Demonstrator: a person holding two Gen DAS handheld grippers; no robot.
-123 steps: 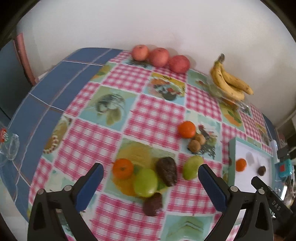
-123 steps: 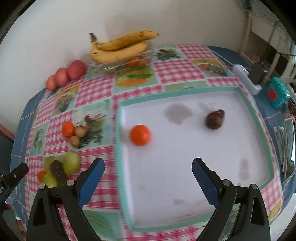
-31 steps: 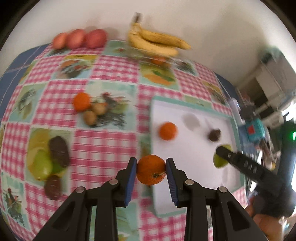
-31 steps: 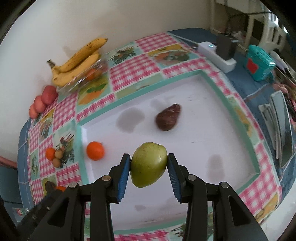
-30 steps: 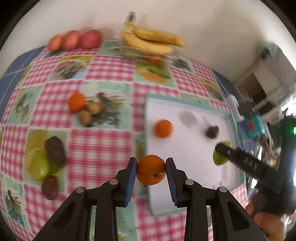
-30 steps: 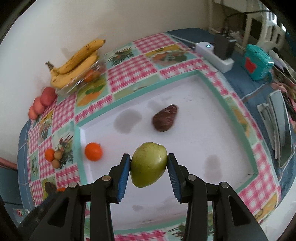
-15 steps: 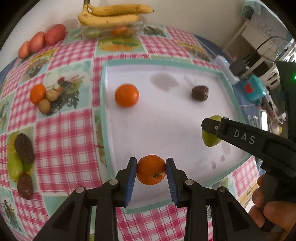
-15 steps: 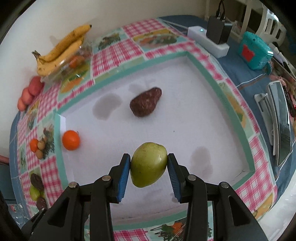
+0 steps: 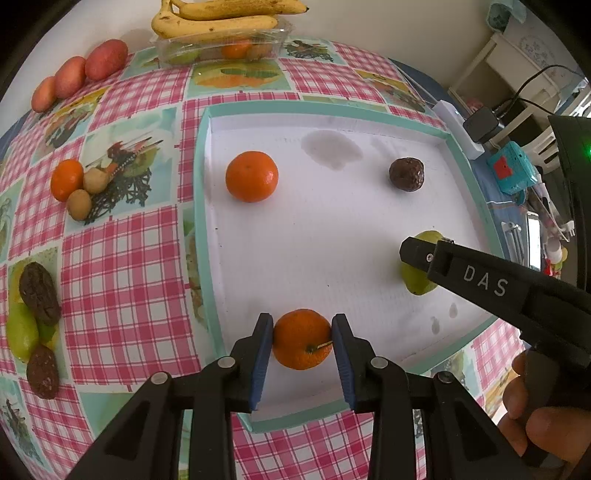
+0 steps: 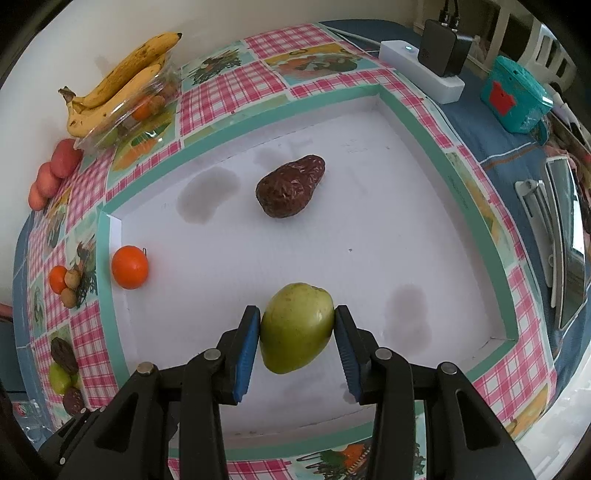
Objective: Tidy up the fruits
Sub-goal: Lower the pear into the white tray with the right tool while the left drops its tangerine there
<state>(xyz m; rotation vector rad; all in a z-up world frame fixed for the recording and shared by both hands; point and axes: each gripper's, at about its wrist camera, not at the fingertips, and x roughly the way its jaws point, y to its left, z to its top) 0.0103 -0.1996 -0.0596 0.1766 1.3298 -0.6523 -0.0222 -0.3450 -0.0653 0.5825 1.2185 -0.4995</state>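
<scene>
Tray [image 9: 207,229] holds loose orange [image 9: 252,176]; left jaws clamp orange, right jaws green fruit [image 10: 297,327].

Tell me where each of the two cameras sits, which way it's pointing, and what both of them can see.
Left wrist: sits on the left gripper, facing along its fingers over the white tray; it holds an orange; the right gripper and a hand show.
Right wrist: sits on the right gripper, looking down into the tray; it grips a green fruit.
Both share the tray, the loose orange, the dark fruit and the bananas.
</scene>
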